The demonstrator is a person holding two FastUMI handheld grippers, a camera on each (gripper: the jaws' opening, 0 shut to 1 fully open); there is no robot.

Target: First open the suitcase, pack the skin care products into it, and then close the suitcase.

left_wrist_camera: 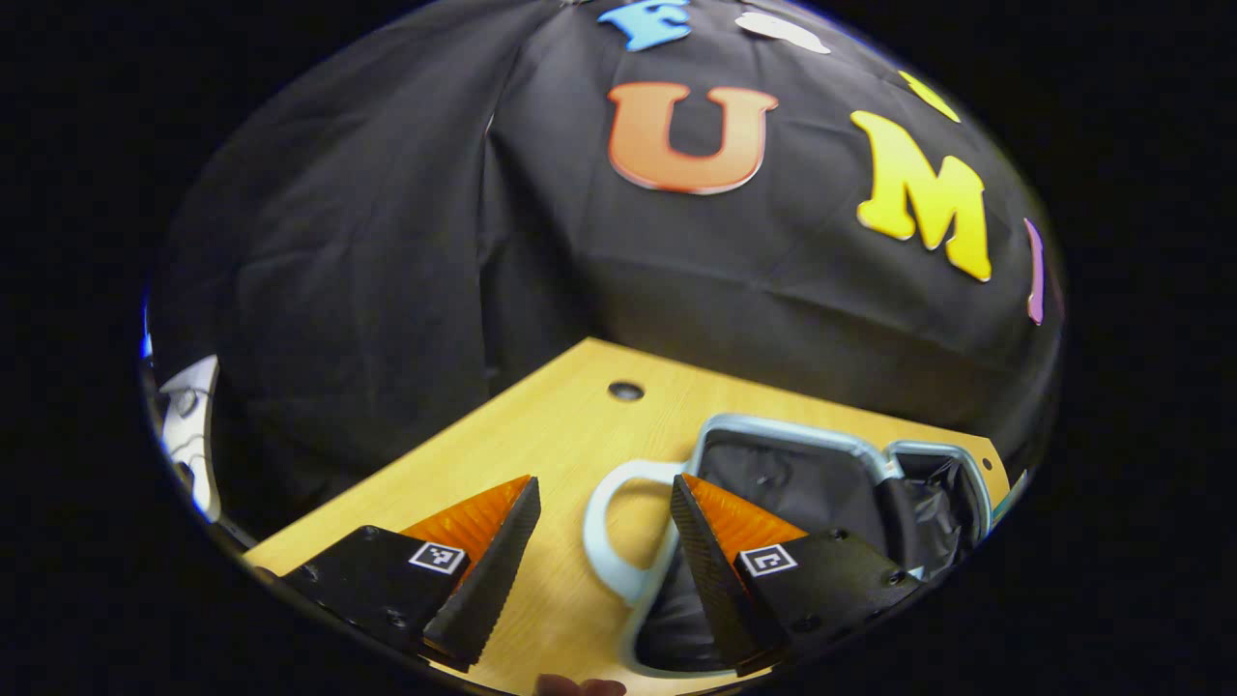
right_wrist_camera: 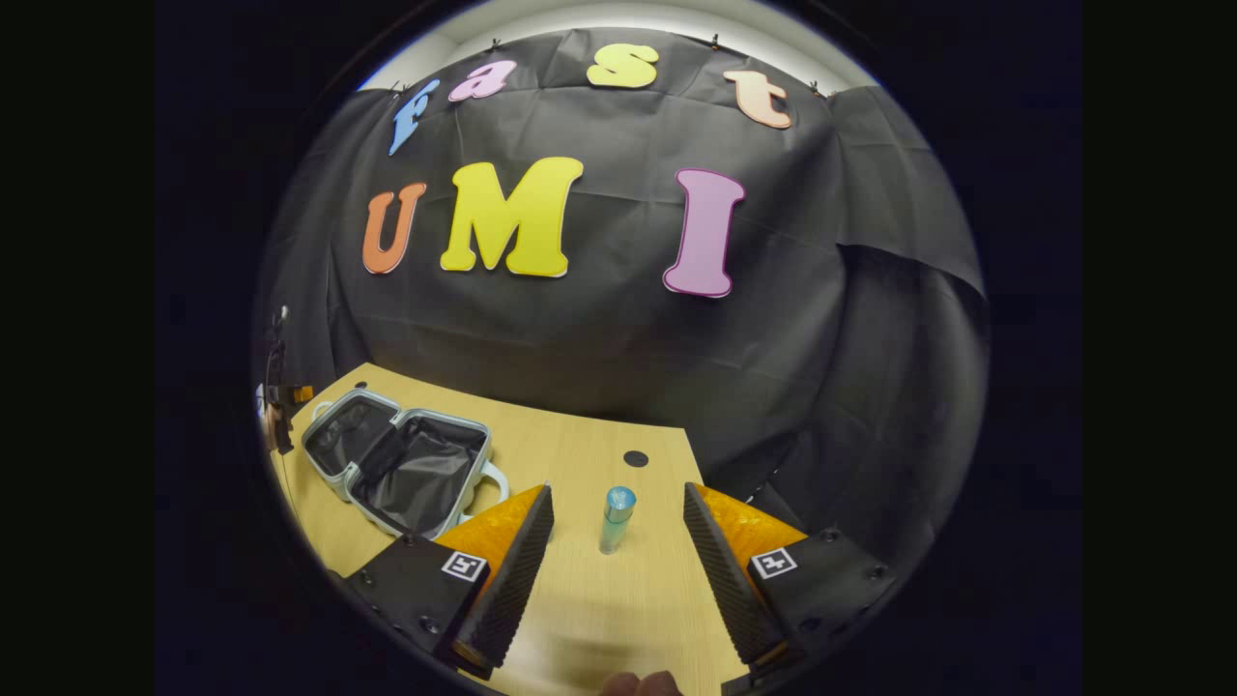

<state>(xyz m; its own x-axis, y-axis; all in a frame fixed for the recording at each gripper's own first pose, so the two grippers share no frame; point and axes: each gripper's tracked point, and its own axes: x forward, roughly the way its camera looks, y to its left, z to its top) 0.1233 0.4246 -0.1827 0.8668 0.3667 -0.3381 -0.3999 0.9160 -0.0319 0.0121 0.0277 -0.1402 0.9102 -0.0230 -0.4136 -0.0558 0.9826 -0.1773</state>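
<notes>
Suitcase [right_wrist_camera: 401, 462] lying open on wooden table [right_wrist_camera: 618, 599], teal bottle [right_wrist_camera: 616, 519] upright beyond right gripper [right_wrist_camera: 618, 532] spread wide, left gripper [left_wrist_camera: 604, 527] spread over suitcase handle [left_wrist_camera: 609, 532]

Suitcase [right_wrist_camera: 401, 462] lying open on the worktop [right_wrist_camera: 618, 599], both halves flat, side by side. Bottle [right_wrist_camera: 616, 519] standing upright to its right, well apart, nearer the front. Round hole [right_wrist_camera: 635, 458] in the worktop just behind the bottle.
</notes>
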